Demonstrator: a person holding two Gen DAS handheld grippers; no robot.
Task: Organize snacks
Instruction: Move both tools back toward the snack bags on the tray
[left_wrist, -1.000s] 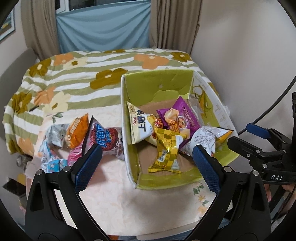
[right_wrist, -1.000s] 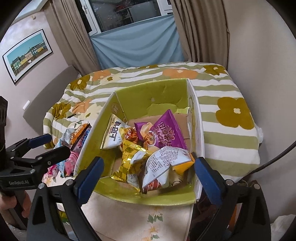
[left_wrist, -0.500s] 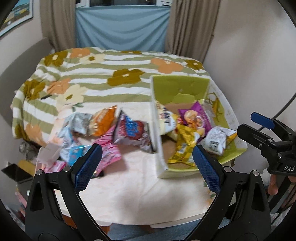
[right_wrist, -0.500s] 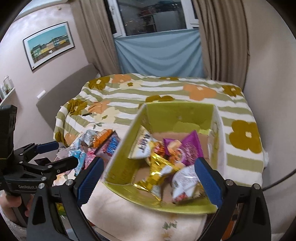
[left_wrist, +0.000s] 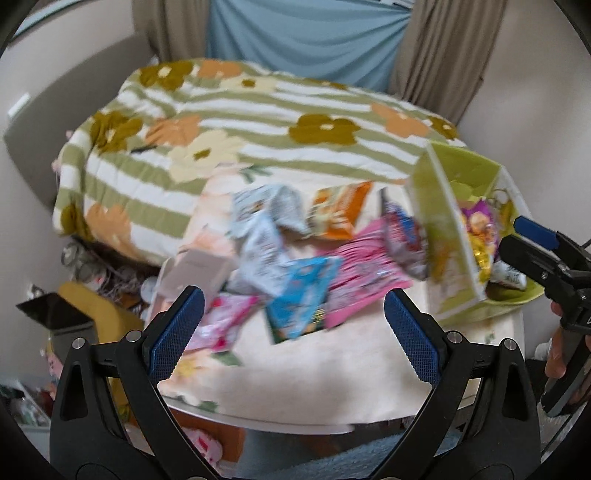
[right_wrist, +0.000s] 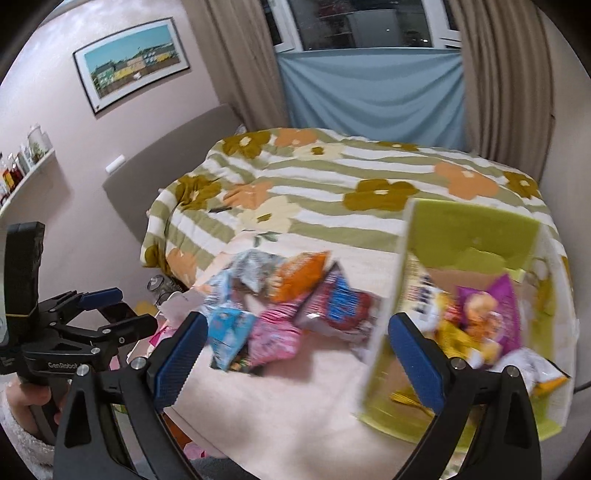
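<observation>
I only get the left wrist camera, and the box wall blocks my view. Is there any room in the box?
Observer: Yes. In the right view, the box has bare brown floor at its back.
Operator: Is my right claw holding a snack?
Observer: No. The right claw is open, with nothing between its fingers.
Operator: Is anything on the room's wall over to the left?
Observer: A framed picture of a row of houses hangs there.

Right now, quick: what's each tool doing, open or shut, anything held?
Left tool: open, holding nothing, above the loose snack packets.
Right tool: open, holding nothing, near the green box.
</observation>
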